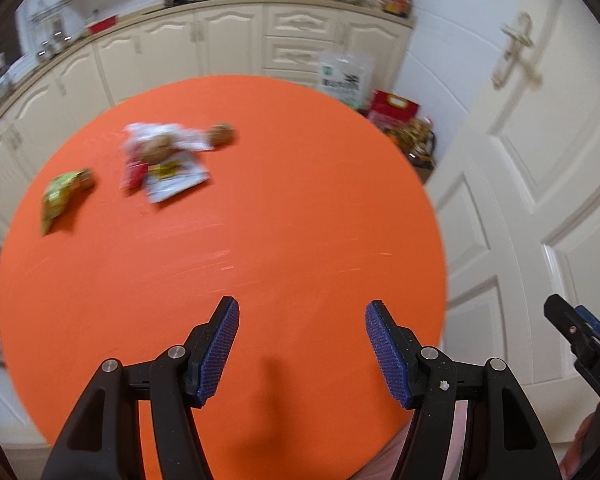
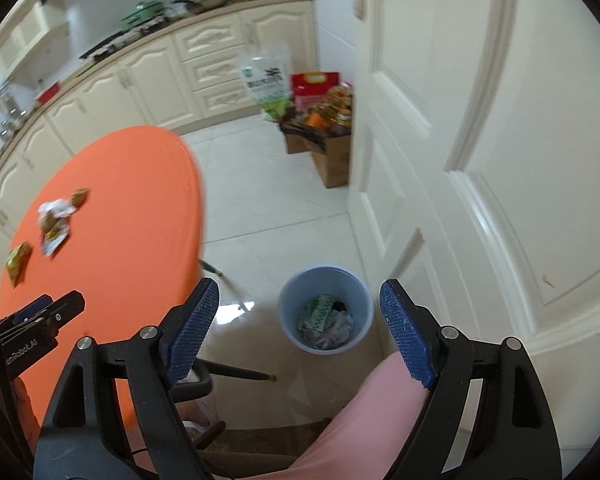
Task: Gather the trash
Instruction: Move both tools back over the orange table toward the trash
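On the round orange table point(image 1: 260, 220) lie a green-yellow wrapper point(image 1: 62, 196), a white and red snack packet point(image 1: 168, 168) with crumpled paper, and a brown lump point(image 1: 222, 134). My left gripper point(image 1: 302, 328) is open and empty above the near half of the table. My right gripper point(image 2: 300, 312) is open and empty above the floor, over a light blue bin point(image 2: 326, 310) that holds several wrappers. The table point(image 2: 140, 200) and its trash point(image 2: 54, 232) show at the left of the right wrist view.
Cream kitchen cabinets point(image 1: 204, 48) run behind the table. A white door point(image 2: 480, 160) stands to the right. A cardboard box with bottles and bags point(image 2: 324, 128) sits on the tiled floor by the door. A chair leg point(image 2: 236, 372) and my pink sleeve point(image 2: 360, 412) are below.
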### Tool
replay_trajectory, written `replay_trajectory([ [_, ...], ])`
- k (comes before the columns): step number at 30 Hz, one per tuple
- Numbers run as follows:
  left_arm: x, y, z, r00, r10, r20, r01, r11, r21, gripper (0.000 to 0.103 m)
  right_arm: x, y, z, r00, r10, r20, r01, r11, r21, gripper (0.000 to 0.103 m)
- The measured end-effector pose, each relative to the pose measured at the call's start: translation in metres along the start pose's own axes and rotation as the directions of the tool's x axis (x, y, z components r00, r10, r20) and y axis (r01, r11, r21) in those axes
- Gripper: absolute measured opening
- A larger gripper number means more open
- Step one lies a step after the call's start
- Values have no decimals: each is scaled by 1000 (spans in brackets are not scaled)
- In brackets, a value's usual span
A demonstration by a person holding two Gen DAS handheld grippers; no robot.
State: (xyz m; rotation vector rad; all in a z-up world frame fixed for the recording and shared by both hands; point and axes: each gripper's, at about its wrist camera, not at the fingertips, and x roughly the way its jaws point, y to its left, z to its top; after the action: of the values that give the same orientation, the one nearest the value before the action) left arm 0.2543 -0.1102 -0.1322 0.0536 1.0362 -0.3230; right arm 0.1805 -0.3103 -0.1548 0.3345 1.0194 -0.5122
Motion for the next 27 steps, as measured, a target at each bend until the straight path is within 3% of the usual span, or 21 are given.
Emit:
replay_trajectory([
  [2, -14, 18, -9, 1000, 18, 24, -17, 999, -33, 62, -7, 17, -2, 1000, 14, 12, -13, 999, -34, 84],
  [4, -27, 32, -17, 999, 35, 42, -32, 997, -63, 62, -17, 36, -5, 999, 23, 44, -19, 997, -76, 96],
  [11, -69, 80, -53, 993, 89, 84, -75, 985, -154, 63, -42, 94, -20, 994, 69, 89, -49, 977, -206, 96],
  [18, -106, 116, -79, 984, 138, 110, -112, 969, -220, 64, -45, 140, -33, 990, 128, 61, -105, 950, -295, 96],
  [20, -114, 127, -81, 982, 149, 120, -118, 964, -237, 69, -44, 152, -36, 989, 138, 52, -115, 942, -316, 96],
  [27, -123, 159, -88, 980, 167, 107, -128, 945, -300, 70, -32, 189, -37, 987, 160, 11, -144, 916, -374, 96],
])
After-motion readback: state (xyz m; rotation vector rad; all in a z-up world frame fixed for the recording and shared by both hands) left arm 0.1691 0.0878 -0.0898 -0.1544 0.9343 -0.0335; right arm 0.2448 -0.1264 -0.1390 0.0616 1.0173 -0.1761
